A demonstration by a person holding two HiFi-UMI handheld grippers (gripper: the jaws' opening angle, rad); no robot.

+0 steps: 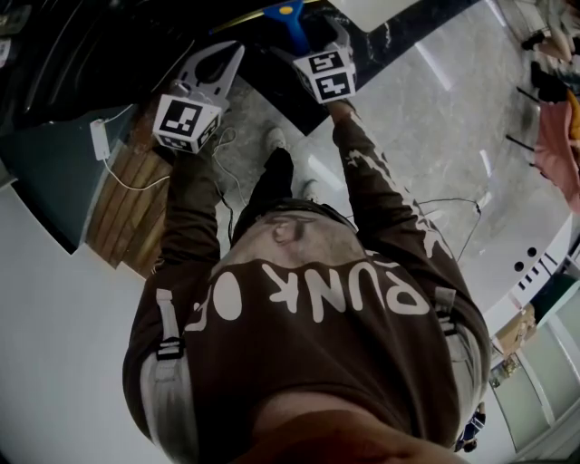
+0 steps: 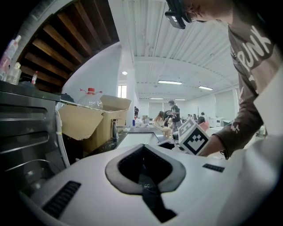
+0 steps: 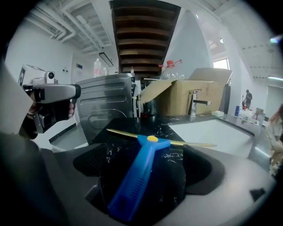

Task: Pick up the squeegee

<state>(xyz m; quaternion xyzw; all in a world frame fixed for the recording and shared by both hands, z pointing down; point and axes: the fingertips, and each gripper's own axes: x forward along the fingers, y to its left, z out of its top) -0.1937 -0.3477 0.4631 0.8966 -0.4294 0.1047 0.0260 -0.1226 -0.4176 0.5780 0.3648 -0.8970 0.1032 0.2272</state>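
A blue squeegee (image 3: 135, 178) with a yellow blade (image 3: 196, 144) lies on the black marble counter (image 3: 170, 128), its handle pointing back at the camera. My right gripper (image 3: 143, 167) is open, one jaw on each side of the handle and neither pad pressing on it. In the head view that gripper (image 1: 319, 38) is at the counter's edge, with the blue handle (image 1: 288, 18) just past it. My left gripper (image 1: 234, 50) hangs to the left over the floor. Its white jaws meet at the tips (image 2: 145, 146) and hold nothing.
Behind the squeegee stand a stainless appliance (image 3: 106, 99), an open cardboard box (image 3: 185, 95) and a tap (image 3: 194, 103) beside a white worktop (image 3: 216, 130). Below the left gripper are a wooden panel (image 1: 127, 204) and a white power strip (image 1: 100, 139) with its cable. People stand far off (image 2: 172, 112).
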